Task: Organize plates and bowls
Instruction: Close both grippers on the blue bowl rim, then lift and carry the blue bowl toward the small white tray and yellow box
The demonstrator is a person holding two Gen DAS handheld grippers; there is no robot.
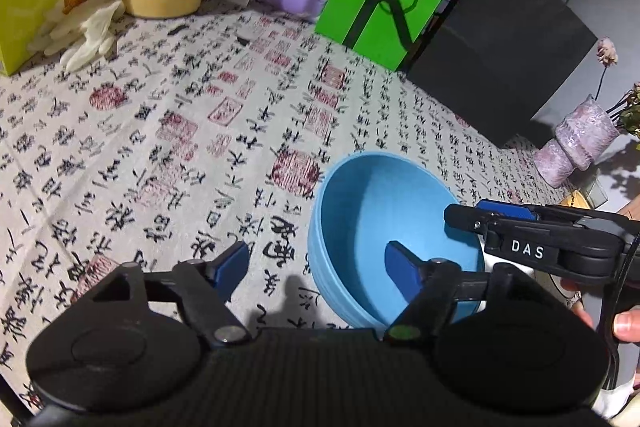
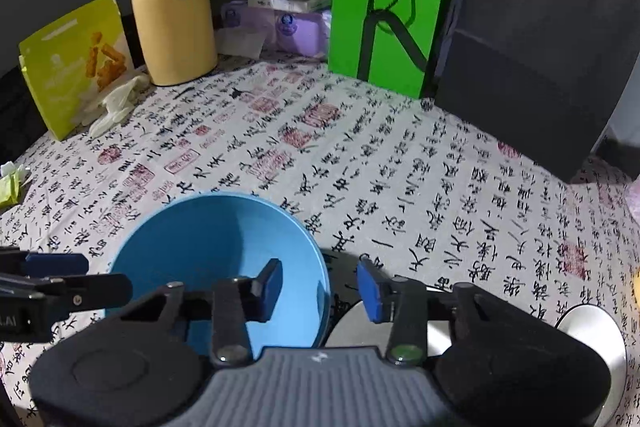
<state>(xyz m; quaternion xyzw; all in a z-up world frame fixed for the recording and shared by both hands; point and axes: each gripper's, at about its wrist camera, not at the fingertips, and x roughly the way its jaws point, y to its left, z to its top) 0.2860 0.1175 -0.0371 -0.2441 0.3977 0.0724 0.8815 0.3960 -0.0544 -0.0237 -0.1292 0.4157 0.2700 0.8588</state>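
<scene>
A blue bowl (image 1: 372, 211) (image 2: 208, 239) stands upright on the calligraphy-print tablecloth (image 1: 168, 131). Its outer wall shows ridges like nested bowls. My left gripper (image 1: 318, 259) straddles the bowl's left wall, one blue pad (image 1: 402, 269) inside and the other outside; the pads stand apart from the wall, so it is open. My right gripper (image 2: 320, 277) straddles the opposite rim, one pad (image 2: 272, 283) inside and one outside, with gaps to the wall: open. Each gripper shows in the other's view, the right gripper (image 1: 466, 213) and the left gripper (image 2: 104, 275). A pale plate (image 2: 596, 335) lies under the right gripper.
Along the back stand a yellow thermos jug (image 2: 172, 15), a green paper bag (image 2: 384, 7), a black bag (image 2: 532, 39), purple tissue packs (image 2: 288, 27) and a yellow snack bag (image 2: 68, 67) with white gloves (image 2: 116, 103). A vase of dried flowers (image 1: 576, 143) stands right. Fingers (image 1: 626, 325) hold the right gripper.
</scene>
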